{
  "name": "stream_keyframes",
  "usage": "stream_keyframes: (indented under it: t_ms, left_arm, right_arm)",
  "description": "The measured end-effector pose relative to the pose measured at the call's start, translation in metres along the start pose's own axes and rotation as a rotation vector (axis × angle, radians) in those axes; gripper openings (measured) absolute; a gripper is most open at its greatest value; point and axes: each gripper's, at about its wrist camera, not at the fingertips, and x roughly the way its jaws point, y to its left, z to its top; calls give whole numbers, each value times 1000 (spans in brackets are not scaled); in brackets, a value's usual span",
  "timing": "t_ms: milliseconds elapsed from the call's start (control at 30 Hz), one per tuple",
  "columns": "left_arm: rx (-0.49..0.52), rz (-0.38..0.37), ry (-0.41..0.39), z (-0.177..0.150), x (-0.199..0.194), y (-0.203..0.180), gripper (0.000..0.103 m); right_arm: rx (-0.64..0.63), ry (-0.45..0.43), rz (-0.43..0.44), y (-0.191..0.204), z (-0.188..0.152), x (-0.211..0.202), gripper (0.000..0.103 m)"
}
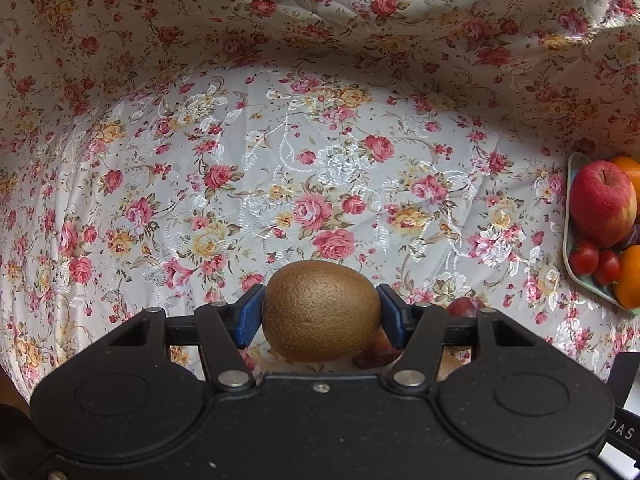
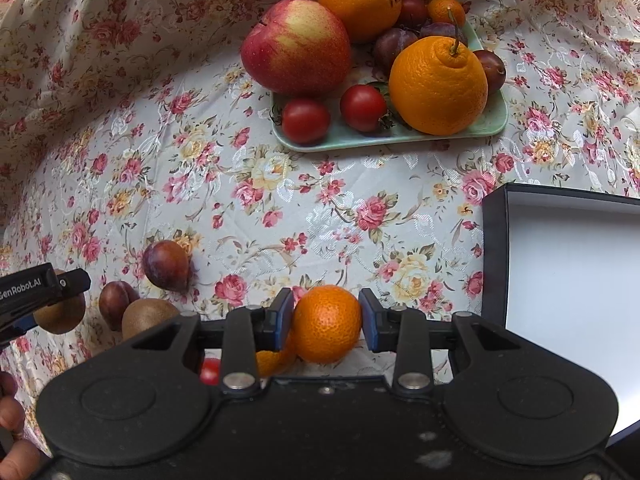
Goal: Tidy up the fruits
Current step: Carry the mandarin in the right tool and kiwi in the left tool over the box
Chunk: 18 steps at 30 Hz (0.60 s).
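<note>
My left gripper (image 1: 321, 312) is shut on a brown kiwi (image 1: 322, 310), held above the floral cloth. My right gripper (image 2: 326, 320) is shut on a small mandarin (image 2: 326, 322), also above the cloth. A green tray (image 2: 492, 120) at the back holds a red apple (image 2: 296, 46), two big oranges (image 2: 438, 84), plums and two cherry tomatoes (image 2: 362, 107). The tray also shows at the right edge of the left wrist view (image 1: 570, 248). The left gripper with its kiwi (image 2: 60, 314) appears at the left of the right wrist view.
Loose on the cloth at the left lie two plums (image 2: 166, 265), another kiwi (image 2: 148, 317), a small tomato (image 2: 211, 371) and another mandarin (image 2: 272, 360) under my right gripper. An open black box with a white inside (image 2: 568, 280) stands at the right. The cloth rises as a backdrop behind.
</note>
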Motion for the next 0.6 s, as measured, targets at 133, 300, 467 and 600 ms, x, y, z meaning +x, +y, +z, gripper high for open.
stream_keyframes:
  t_ms: [133, 300, 467, 600]
  left_arm:
    - [0, -5, -30, -4, -23, -18, 63]
    - [39, -13, -60, -17, -42, -47, 63]
    - [97, -49, -52, -38, -51, -76, 63]
    - [165, -80, -48, -60, -62, -104, 63]
  right_arm:
    - [3, -16, 15, -7, -5, -13, 37]
    - [13, -30, 26, -21, -12, -24, 37]
    - [38, -57, 10, -50, -23, -37, 37]
    - [74, -67, -31, -82, -34, -41, 37]
